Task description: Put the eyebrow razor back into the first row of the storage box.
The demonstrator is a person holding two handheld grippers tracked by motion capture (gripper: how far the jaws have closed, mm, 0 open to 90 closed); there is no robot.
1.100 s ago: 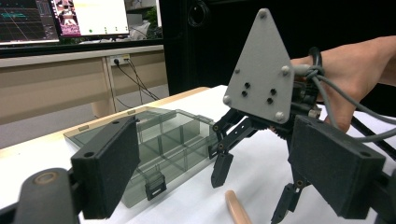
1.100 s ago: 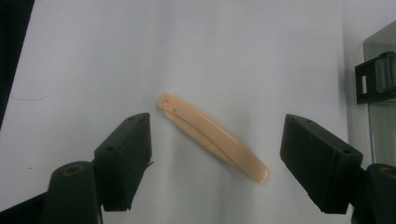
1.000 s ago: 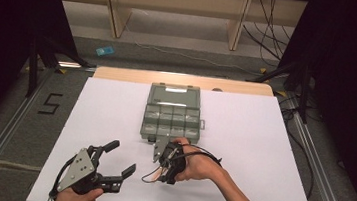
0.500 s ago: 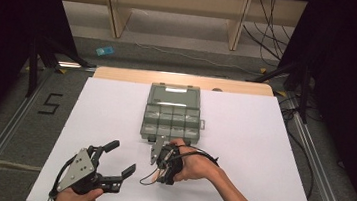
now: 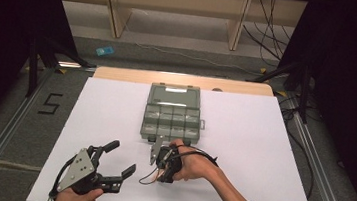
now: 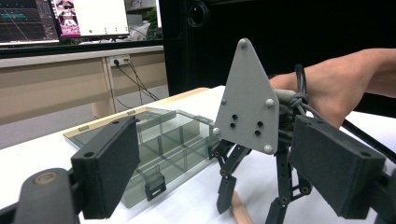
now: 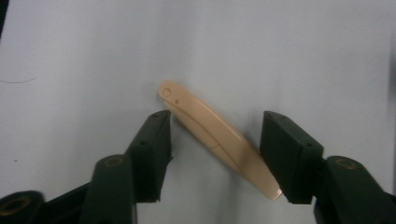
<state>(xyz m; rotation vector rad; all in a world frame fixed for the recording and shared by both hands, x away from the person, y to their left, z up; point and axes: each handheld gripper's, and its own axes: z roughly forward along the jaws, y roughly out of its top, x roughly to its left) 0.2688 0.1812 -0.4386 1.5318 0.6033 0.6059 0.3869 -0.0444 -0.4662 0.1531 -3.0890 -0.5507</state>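
Note:
A slim beige plastic piece (image 7: 210, 128) lies flat on the white table, slanted between the jaws of my right gripper (image 7: 215, 140). That gripper is open and points straight down. Its left pad stands just clear of the piece, and its right pad is at the piece's lower end. In the high view the right gripper (image 5: 160, 170) is held by a hand just in front of a clear grey compartment box (image 5: 172, 120). My left gripper (image 5: 122, 157) is open and holds nothing, at the table's near left. It looks toward the box (image 6: 173, 140) and the right gripper (image 6: 250, 210).
The box's lid looks laid open behind it, by a wooden strip (image 5: 119, 74) at the table's far edge. A latch (image 6: 154, 186) sticks out from the box's near side. The white table top (image 5: 263, 139) spreads wide on both sides. Metal rails (image 5: 7, 133) run along the floor.
The right gripper has shifted slightly toward the person and lower over the table. The left gripper has stayed where it was.

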